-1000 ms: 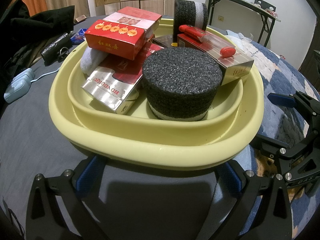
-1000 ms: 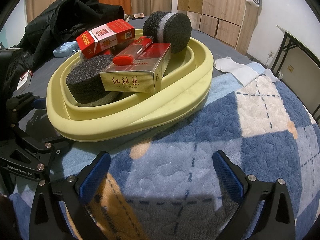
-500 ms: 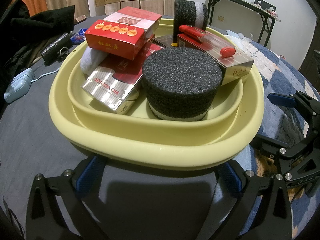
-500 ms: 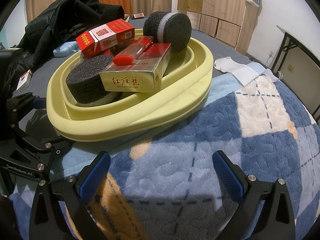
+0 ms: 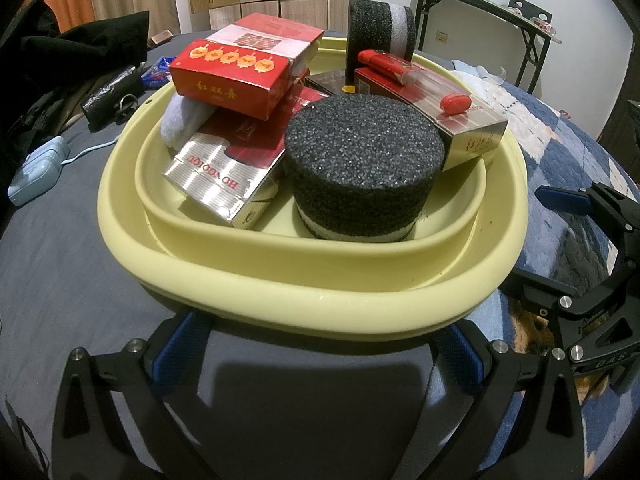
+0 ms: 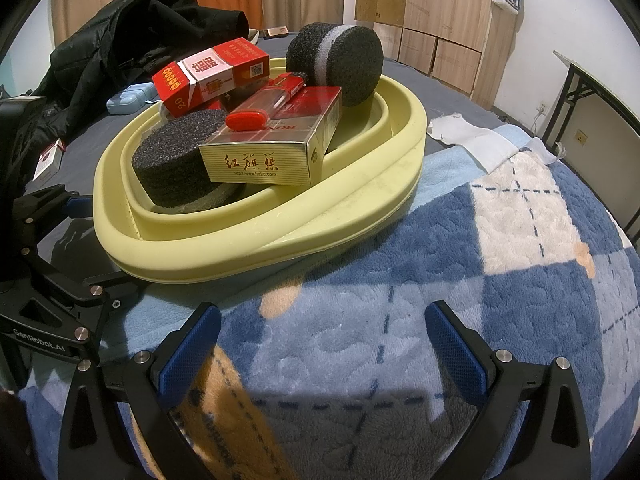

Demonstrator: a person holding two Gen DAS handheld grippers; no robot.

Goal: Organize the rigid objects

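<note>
Starting at the claws: the left gripper [image 5: 316, 344] is seen spread wide with nothing held, its blue pads flanking the near rim of the yellow basin [image 5: 320, 304]. The right gripper [image 6: 320, 344] is likewise spread wide and empty, held above the blue plaid blanket [image 6: 460, 248], just short of the basin's right side.

The basin is set on the bed, partly on the grey sheet [image 5: 48, 264], partly on the blanket. The rigid objects are piled inside it: a black foam disc [image 5: 362, 160] lying flat at the near side, a second foam disc [image 5: 380, 26] standing on edge at the far rim, a silver-and-red carton [image 5: 224, 168] tilted on the left, a red box [image 5: 232, 76] stacked on top with a white cloth [image 5: 180, 120] beneath it, and a gold-ended carton [image 6: 272, 148] carrying a red lighter [image 6: 264, 100].

Gathering is judged largely done; the stack is untidy and tilted, so straightening may remain. One small red-and-white pack [image 6: 50, 158] is noted outside the basin, at the left side of the bed.

Nearby: a black jacket [image 6: 132, 40], a pale blue case [image 5: 36, 172], a folding table [image 5: 500, 0]. Nothing is seen blocking either gripper, though the top-heavy pile could slide.
</note>
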